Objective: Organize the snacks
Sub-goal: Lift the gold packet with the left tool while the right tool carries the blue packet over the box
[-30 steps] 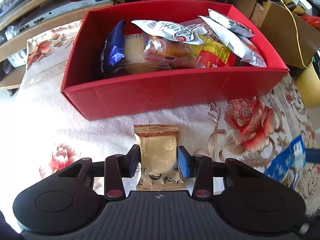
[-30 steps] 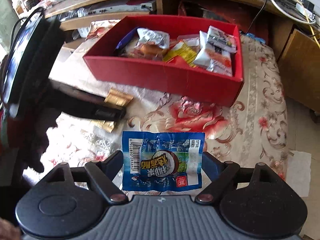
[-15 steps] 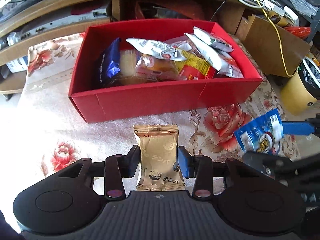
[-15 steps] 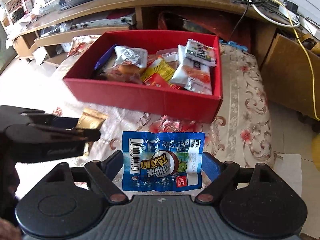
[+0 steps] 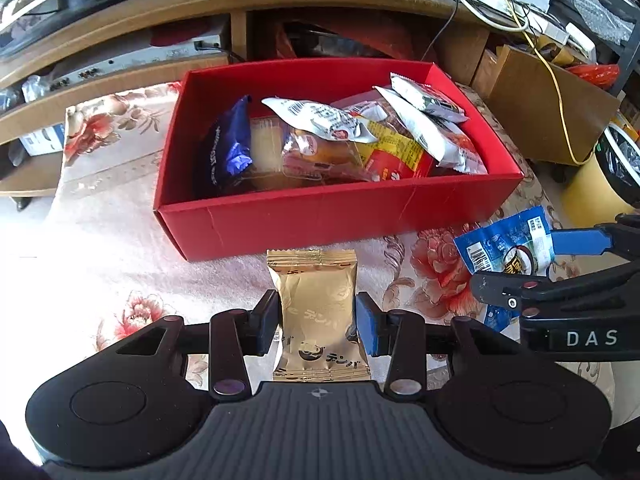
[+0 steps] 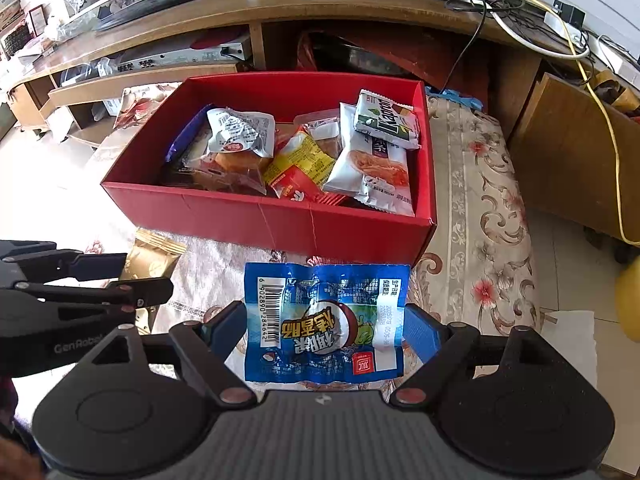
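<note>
My left gripper is shut on a gold snack packet, held above the floral cloth in front of the red box. My right gripper is shut on a blue snack packet, also held in front of the red box. The box holds several snack packets. The blue packet and right gripper show at the right of the left wrist view. The gold packet and left gripper show at the left of the right wrist view.
A floral cloth covers the low table. A wooden TV stand with cables and devices is behind the box. A cardboard box and a yellow bin stand to the right.
Both grippers have risen and pulled back with their packets still gripped. The box now looks smaller and farther, and the two grippers have come closer together.
</note>
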Demonstrator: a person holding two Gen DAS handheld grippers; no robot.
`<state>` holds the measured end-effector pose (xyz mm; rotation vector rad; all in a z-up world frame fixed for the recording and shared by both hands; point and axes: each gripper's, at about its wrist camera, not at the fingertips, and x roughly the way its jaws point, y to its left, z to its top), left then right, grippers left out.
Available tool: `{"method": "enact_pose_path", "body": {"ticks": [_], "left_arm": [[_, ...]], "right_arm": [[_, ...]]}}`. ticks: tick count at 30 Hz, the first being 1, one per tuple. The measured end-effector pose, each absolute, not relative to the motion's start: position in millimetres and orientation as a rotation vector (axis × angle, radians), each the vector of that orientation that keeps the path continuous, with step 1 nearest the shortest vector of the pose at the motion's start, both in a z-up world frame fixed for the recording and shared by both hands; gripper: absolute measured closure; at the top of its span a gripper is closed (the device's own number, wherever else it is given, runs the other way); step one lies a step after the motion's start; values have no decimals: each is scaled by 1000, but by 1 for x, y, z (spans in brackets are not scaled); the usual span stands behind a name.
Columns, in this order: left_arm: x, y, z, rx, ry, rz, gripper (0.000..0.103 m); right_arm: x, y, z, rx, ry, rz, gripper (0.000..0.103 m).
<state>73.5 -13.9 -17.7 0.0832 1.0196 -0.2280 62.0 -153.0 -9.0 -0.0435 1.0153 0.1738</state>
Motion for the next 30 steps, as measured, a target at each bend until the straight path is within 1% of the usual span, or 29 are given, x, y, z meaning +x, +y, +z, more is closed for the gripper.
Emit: {"method": "enact_pose_path", "body": {"ticks": [19, 24, 26, 27, 28, 30], "left_arm": [[79, -14, 6, 78, 939, -212, 54], [83, -12, 0, 81, 968, -220, 53], [88, -16, -9, 98, 1003, -227, 50], [90, -18, -13, 107, 1018, -235, 44], [93, -21, -17, 117, 1031, -236, 36], [97, -25, -27, 147, 1050, -235, 29]], "right_arm": [[74, -147, 17, -7, 943, 187, 22], [77, -148, 19, 4, 937, 187, 22], [77, -149, 16, 4, 947, 184, 22], [77, -150, 15, 5, 951, 183, 22], [77, -151, 14, 7, 954, 183, 22], [75, -152, 15, 10, 956, 186, 22]]}}
